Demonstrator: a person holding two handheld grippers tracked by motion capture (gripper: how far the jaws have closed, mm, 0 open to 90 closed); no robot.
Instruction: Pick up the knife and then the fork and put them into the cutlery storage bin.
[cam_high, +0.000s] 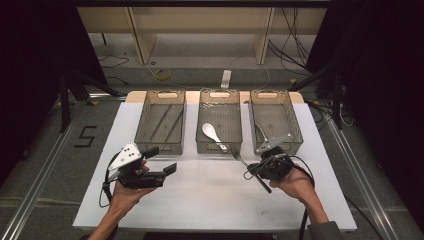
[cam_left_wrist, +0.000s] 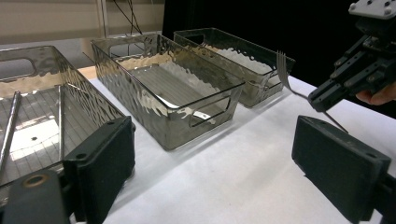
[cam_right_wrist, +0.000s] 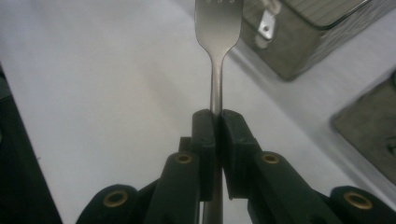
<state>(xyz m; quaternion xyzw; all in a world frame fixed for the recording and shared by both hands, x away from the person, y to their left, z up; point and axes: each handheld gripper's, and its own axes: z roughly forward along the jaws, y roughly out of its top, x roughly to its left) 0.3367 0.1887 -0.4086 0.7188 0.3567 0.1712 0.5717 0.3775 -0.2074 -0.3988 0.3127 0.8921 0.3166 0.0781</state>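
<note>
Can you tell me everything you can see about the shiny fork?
The shiny silver metal fork has a broad head with tines and a slim flat handle. The right gripper is shut on its handle, the black pads squeezing both sides. It hangs in the air over the white table, touching nothing else, tines pointing away towards the clear plastic bins. It looks clean.

Shiny metal fork (cam_right_wrist: 218, 28), rippled glossy plastic bins (cam_left_wrist: 168, 93)

Three baskets stand in a row along the surface's (cam_high: 210, 200) far edge. The left basket (cam_high: 161, 121) holds two rods (cam_high: 166, 123). A spoon (cam_high: 212, 133) lies in the middle basket (cam_high: 220, 121), and the right basket (cam_high: 275, 121) stands beside it.
</note>
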